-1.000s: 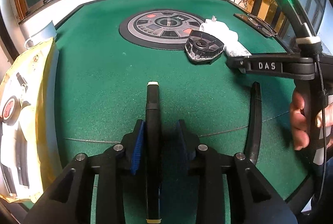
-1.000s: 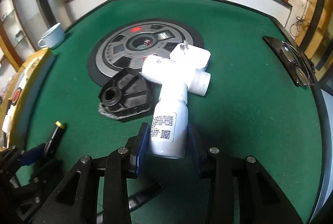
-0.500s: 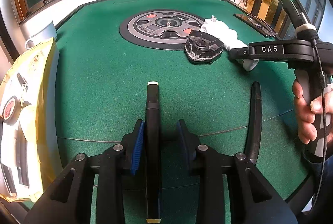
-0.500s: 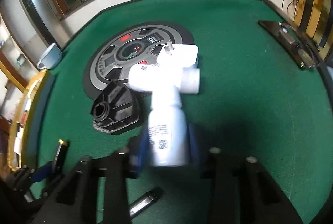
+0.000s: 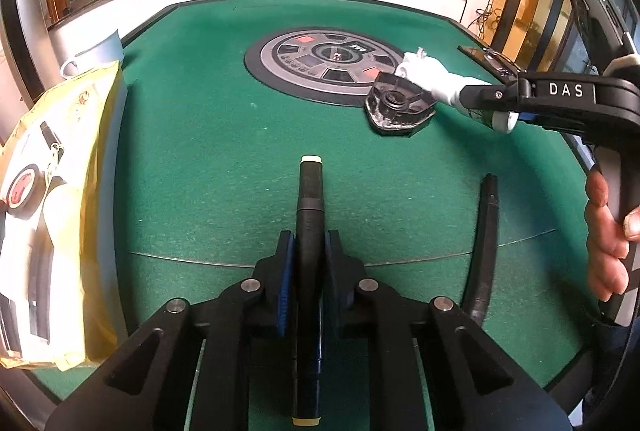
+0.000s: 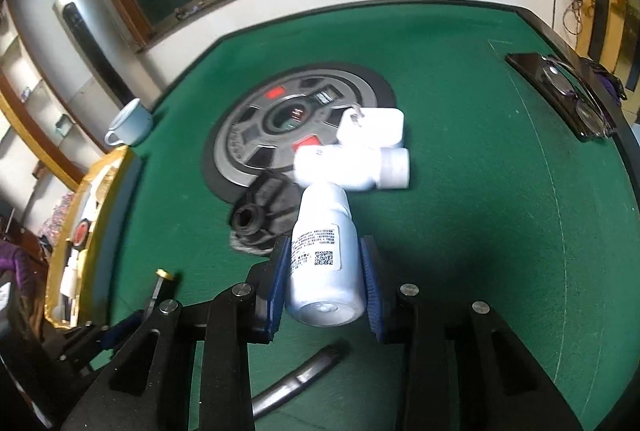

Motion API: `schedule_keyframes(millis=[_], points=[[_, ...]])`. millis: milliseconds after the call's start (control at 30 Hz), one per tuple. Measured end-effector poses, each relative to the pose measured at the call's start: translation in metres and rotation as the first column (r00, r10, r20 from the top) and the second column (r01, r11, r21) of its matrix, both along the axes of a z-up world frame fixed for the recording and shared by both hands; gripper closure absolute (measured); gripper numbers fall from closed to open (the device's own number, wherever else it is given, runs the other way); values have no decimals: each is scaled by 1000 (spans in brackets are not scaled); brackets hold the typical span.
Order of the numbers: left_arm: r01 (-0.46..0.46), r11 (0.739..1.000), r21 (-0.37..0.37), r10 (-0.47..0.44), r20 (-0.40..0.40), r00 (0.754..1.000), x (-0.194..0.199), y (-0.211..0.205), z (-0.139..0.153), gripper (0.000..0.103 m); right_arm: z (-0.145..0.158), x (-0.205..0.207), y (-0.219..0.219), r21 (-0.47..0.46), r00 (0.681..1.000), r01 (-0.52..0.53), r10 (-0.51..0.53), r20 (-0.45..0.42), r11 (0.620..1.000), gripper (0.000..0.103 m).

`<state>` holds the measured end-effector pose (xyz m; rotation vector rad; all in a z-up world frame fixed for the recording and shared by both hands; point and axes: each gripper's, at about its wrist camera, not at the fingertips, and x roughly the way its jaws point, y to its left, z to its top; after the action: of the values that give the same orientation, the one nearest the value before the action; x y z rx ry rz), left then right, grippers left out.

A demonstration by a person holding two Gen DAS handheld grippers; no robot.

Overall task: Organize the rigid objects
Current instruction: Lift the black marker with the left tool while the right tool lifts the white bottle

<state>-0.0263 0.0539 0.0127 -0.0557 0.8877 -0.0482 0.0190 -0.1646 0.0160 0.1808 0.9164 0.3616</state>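
A black marker [image 5: 309, 215] with cream end caps lies lengthwise on the green felt, and my left gripper [image 5: 310, 257] is shut on its barrel. My right gripper [image 6: 325, 267] is shut on a white labelled bottle [image 6: 322, 251], held tilted above the felt with its base toward the camera. From the left wrist view the right gripper [image 5: 480, 103] hangs at the right, a hand [image 5: 608, 231] on its handle. Beyond the held bottle lie a second white bottle [image 6: 344, 167] on its side, a white plug adapter [image 6: 372, 129] and a black faceted cap [image 6: 262, 221].
A round grey control panel [image 5: 320, 57] sits in the table's middle. A yellow bag [image 5: 60, 199] lines the left edge, with a pale cup [image 6: 130, 125] behind it. A long black stick [image 5: 485, 243] lies near the front right. A phone with glasses [image 6: 564, 95] rests at the far right.
The left jaws have shut on the marker, which lay loose between them before. The right gripper has risen and tilted with the white bottle in its grip.
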Motion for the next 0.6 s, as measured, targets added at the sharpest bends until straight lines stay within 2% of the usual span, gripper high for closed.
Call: schedule_keyframes(millis=[167,400,600], points=[[-16,1000,26,15,40,999,-4,-5,9,90,7,-8,6,31,999,-30,30,24,999,73],[-79,991,110,64,131,989,-12,-2,23,90,11,-17,16,43,996,-74,72,48,996,73],[-93,986,139,71,158,985,-14,-2,26,90,11,-23,26,46,993,-108,105,59,993,73]])
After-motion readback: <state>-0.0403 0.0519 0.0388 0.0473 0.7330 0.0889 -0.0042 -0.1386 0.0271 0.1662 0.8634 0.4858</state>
